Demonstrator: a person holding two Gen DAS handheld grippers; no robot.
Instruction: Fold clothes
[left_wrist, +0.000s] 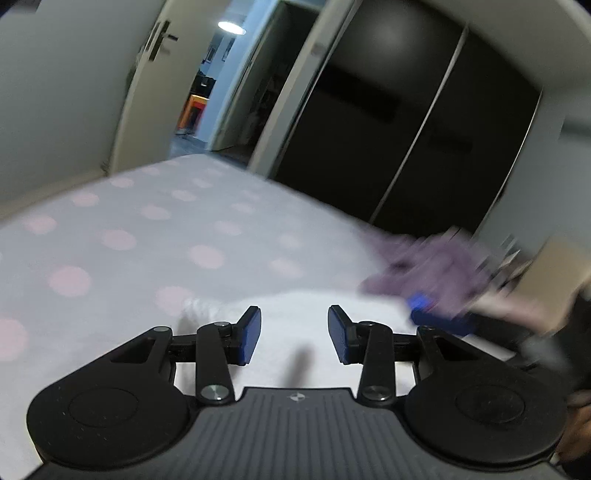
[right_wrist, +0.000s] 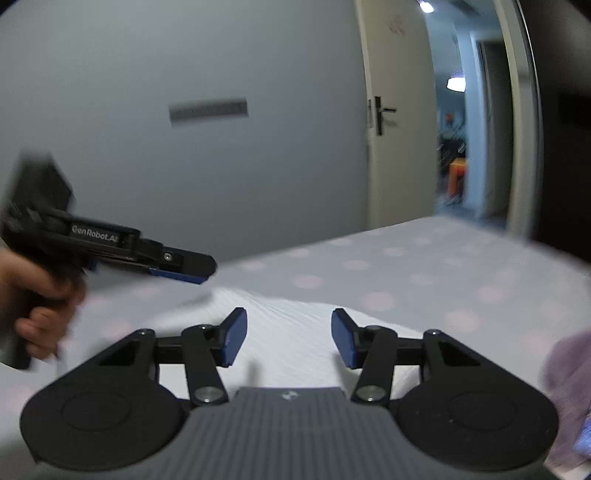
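Note:
A white ribbed garment (left_wrist: 295, 317) lies flat on the bed, right under both grippers. My left gripper (left_wrist: 294, 334) hovers just above it, open, with nothing between its blue pads. In the right wrist view my right gripper (right_wrist: 289, 336) is also open and empty over the same white garment (right_wrist: 291, 325). The left gripper (right_wrist: 205, 269) shows side-on at the left of that view, held by a hand (right_wrist: 37, 295). A blurred purple cloth (left_wrist: 432, 269) lies bunched at the bed's right side, also at the right edge as the purple cloth (right_wrist: 569, 373). The right gripper (left_wrist: 428, 314) appears blurred beside it.
The bed has a pale sheet with pink dots (left_wrist: 147, 229), bare to the left and beyond the garment. Past the bed stand a dark sliding wardrobe (left_wrist: 406, 129), an open door (right_wrist: 399, 110) and a grey wall (right_wrist: 184, 166).

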